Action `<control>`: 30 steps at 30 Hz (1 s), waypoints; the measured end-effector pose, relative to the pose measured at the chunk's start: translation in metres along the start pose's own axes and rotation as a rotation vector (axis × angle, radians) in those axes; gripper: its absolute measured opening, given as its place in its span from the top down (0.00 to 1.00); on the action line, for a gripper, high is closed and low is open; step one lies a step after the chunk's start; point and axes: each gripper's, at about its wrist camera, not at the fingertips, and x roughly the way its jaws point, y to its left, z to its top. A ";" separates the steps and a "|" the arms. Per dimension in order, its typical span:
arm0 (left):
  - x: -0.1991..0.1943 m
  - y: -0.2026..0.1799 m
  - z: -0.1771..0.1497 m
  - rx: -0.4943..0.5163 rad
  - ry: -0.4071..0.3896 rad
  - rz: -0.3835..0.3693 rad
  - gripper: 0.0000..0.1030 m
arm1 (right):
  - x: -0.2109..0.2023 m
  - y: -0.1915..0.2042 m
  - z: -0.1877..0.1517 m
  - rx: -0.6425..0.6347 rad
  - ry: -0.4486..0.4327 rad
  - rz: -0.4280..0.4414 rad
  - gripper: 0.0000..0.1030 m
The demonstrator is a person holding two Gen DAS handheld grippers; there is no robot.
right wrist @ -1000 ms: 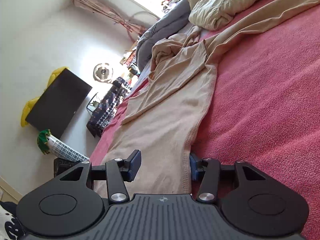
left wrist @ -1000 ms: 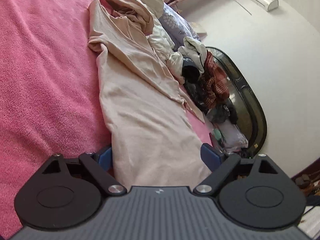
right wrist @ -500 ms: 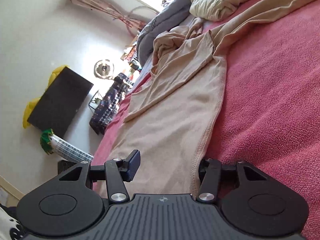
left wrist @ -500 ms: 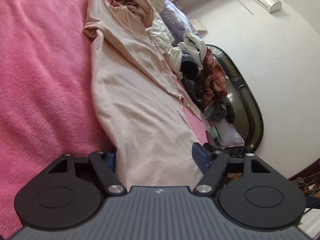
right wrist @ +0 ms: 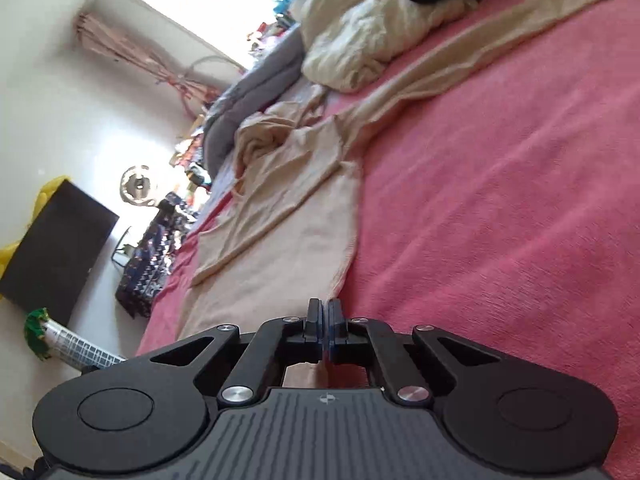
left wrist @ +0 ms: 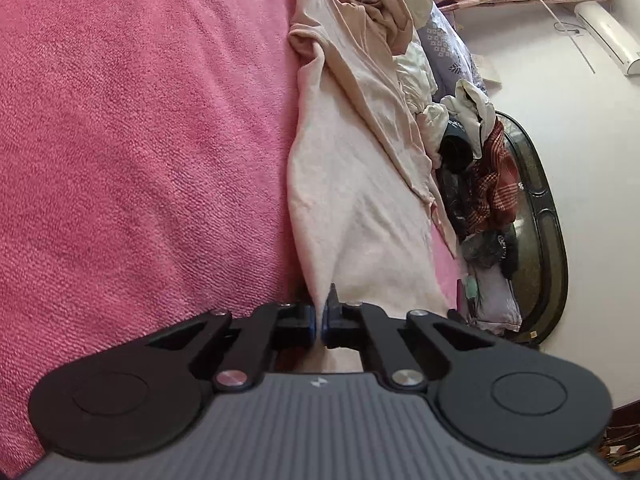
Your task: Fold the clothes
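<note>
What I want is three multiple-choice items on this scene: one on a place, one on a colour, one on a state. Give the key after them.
1. Where does the beige garment lie?
A. Spread along the bed cover
B. On the floor
C. On a wall hook

2. What colour is the bed cover?
A. Green
B. Pink
C. White

3. How does the left gripper stand?
A. Wide open, clear of any cloth
B. Shut on a pillow
C. Shut on the beige garment's near edge

Key:
1 A, since the garment stretches away from the camera over the cover.
2 B, since pink textured fabric fills the left of the left wrist view.
3 C, since the pads meet with the cloth's edge pinched between them.
</note>
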 end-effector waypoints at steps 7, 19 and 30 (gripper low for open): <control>-0.004 0.002 -0.007 -0.006 -0.009 -0.016 0.98 | -0.003 -0.019 -0.015 0.009 0.021 0.113 0.79; -0.008 0.001 -0.043 -0.017 0.042 -0.055 0.89 | 0.009 0.012 -0.030 -0.087 0.115 0.181 0.69; -0.016 -0.015 -0.041 0.014 0.019 0.053 0.98 | -0.021 0.022 -0.042 -0.058 0.049 -0.010 0.95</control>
